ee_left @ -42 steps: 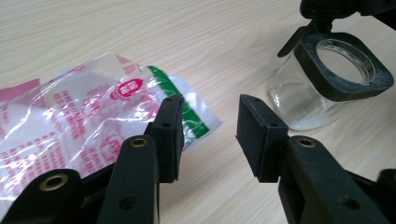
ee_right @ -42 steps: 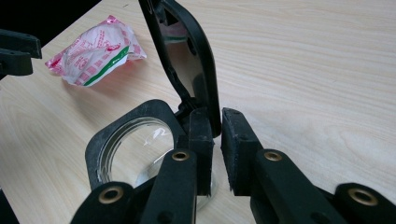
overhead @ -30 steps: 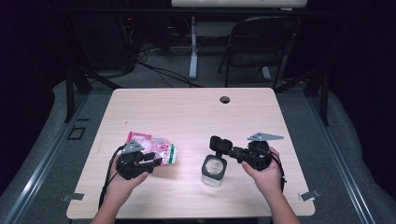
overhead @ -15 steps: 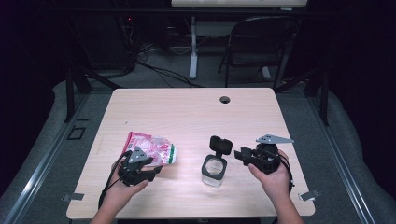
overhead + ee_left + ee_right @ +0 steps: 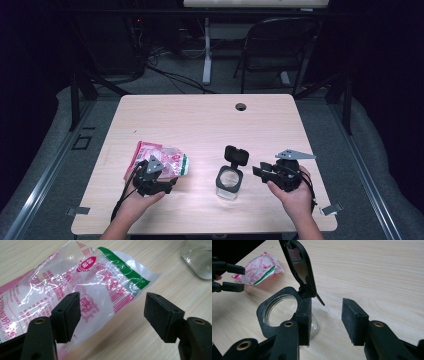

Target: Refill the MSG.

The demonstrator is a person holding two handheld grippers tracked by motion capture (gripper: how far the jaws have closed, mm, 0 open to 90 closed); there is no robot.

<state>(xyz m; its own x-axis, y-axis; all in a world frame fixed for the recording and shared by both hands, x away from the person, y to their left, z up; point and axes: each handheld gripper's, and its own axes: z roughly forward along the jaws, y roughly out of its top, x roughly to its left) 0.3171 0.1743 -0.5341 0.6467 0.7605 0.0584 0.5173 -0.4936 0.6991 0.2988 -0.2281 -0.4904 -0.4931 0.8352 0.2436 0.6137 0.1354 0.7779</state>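
table [image 5: 200, 120]: plastic packet [image 5: 161, 159] left, glass jar [image 5: 229, 181] with hinged lid [image 5: 236, 155] raised.
left tool [image 5: 112, 312] gapes over packet; right tool [image 5: 325, 320] spread beside jar, both empty.

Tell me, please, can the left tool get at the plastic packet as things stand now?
Probably yes. The left tool is open, aimed at the plastic packet lying flat on the table, and nothing stands between them.

You have a crinkled clear plastic packet [image 5: 161, 161] with pink print and a green stripe lying flat at the table's front left. To its right stands a glass jar [image 5: 229, 181], its black hinged lid [image 5: 236, 155] flipped open and upright.
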